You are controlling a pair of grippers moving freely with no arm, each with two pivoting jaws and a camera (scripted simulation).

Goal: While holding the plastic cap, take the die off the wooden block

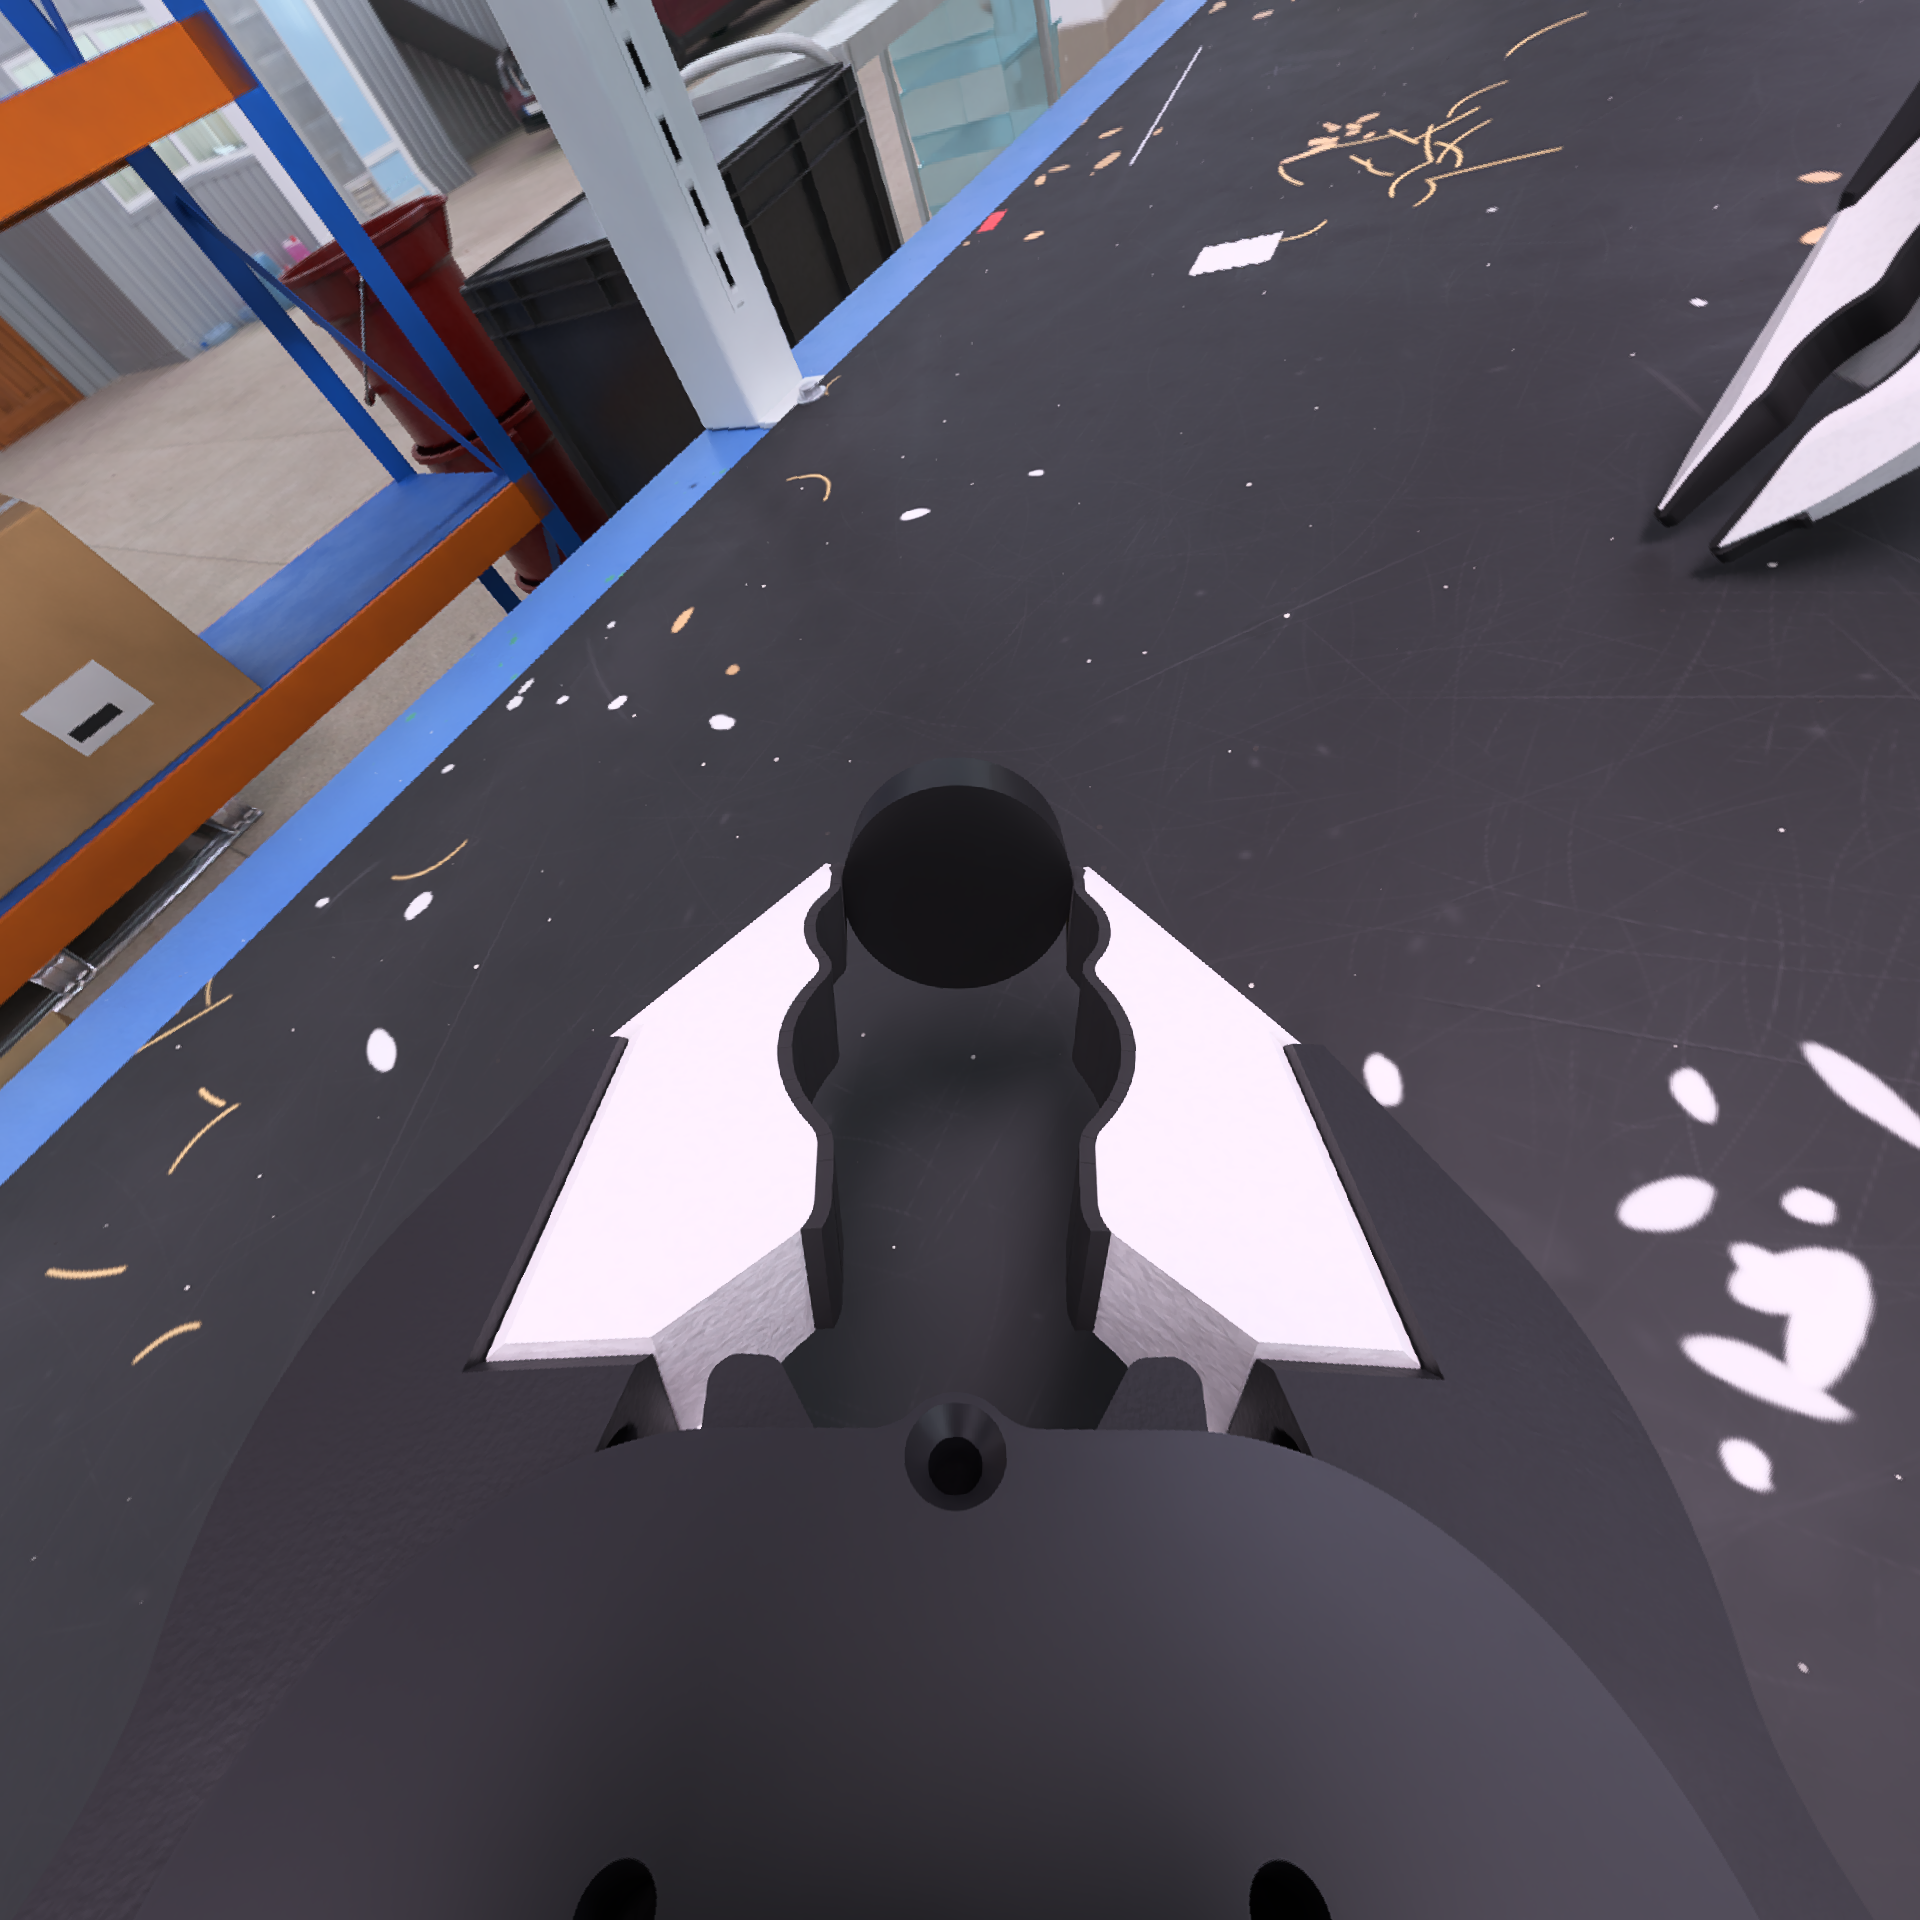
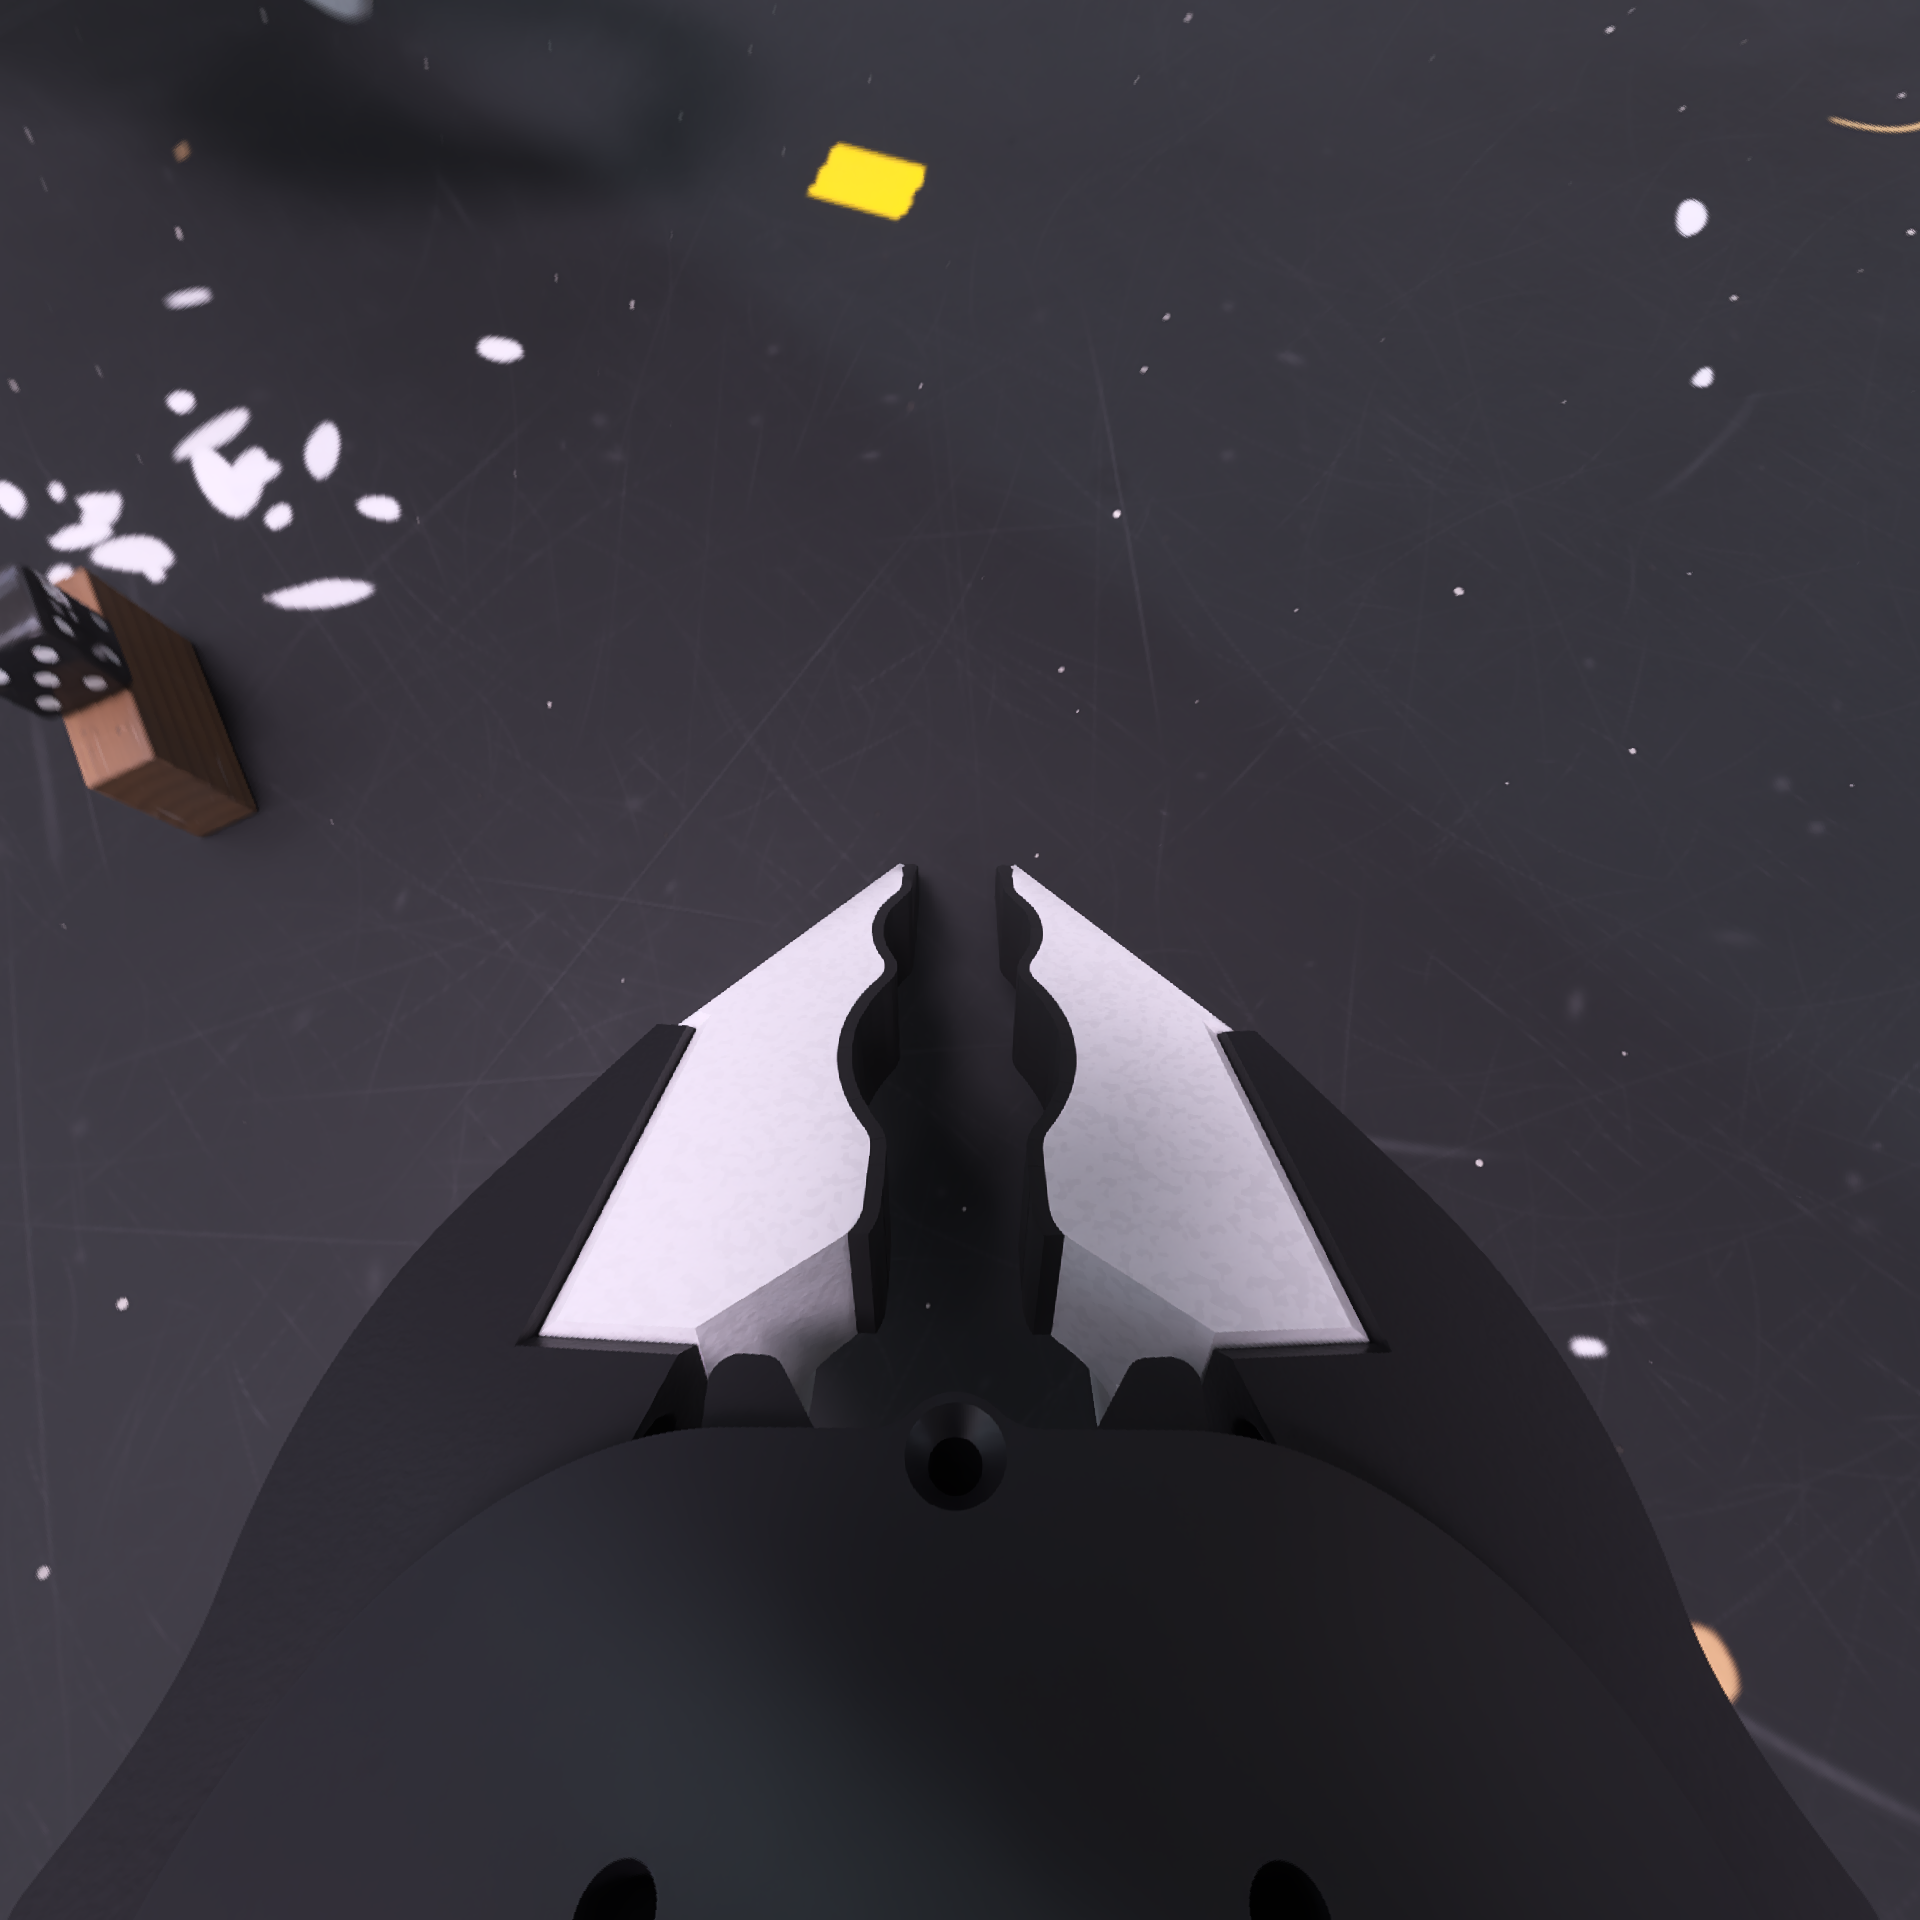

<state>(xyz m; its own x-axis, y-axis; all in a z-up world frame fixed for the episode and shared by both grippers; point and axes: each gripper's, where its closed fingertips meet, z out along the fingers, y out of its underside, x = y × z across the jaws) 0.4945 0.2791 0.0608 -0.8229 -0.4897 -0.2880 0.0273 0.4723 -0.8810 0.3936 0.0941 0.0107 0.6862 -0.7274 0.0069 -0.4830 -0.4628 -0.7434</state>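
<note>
My left gripper (image 1: 958,875) is shut on a round black plastic cap (image 1: 956,914), held between the fingertips above the dark table (image 1: 1351,779). My right gripper (image 2: 956,873) is empty, its jaws almost together with a thin gap. It also shows at the upper right of the left wrist view (image 1: 1696,532), tips close to the table. A black die with white pips (image 2: 57,660) sits on the far end of a brown wooden block (image 2: 166,738), at the far left edge of the right wrist view, well left of and beyond my right gripper.
The table's blue edge (image 1: 416,748) runs along the left, with a white post (image 1: 686,208) at it. Beyond it are orange-and-blue shelving (image 1: 312,644), a cardboard box (image 1: 83,665) and a dark crate (image 1: 623,332). A yellow patch (image 2: 868,182) and a white patch (image 1: 1234,252) lie flat on the table.
</note>
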